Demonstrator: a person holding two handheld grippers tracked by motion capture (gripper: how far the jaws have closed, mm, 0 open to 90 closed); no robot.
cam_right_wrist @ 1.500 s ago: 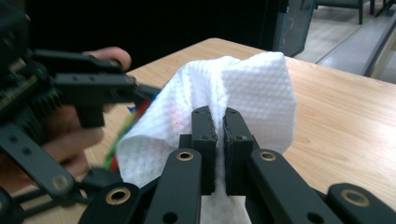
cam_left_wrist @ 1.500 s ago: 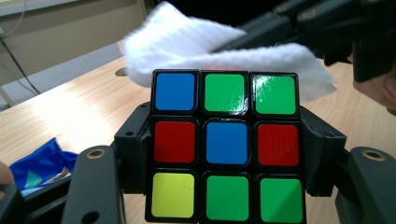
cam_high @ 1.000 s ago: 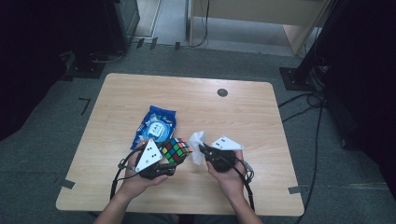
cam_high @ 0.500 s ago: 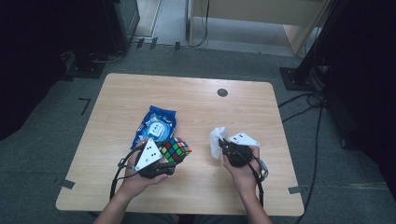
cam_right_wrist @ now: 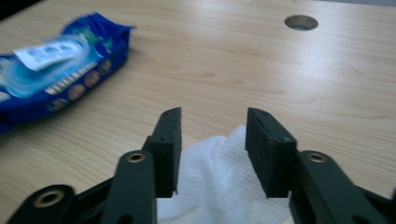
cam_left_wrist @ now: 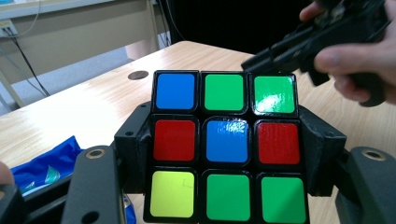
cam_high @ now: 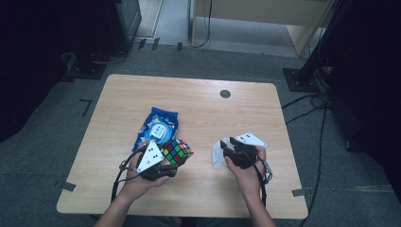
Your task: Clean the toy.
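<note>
White tissue (cam_right_wrist: pixel 219 186) lies under the just-opened right claw (cam_right_wrist: pixel 212 140), unpinched.

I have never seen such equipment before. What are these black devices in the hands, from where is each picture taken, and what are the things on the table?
A person sits at a light wooden table and holds a black hand-held two-jaw gripper in each hand. The high view looks down from above. The other two pictures come from cameras riding on the grippers, looking along their jaws.

The left gripper is shut on a multicoloured puzzle cube; its jaws press the cube's two sides. The right gripper has just been opening: its jaws stand apart above a white paper tissue lying on the table, and the pads do not press it.

A blue plastic pack of wet wipes also lies on the table, beside the cube. The dark round spot is a hole in the tabletop.
</note>
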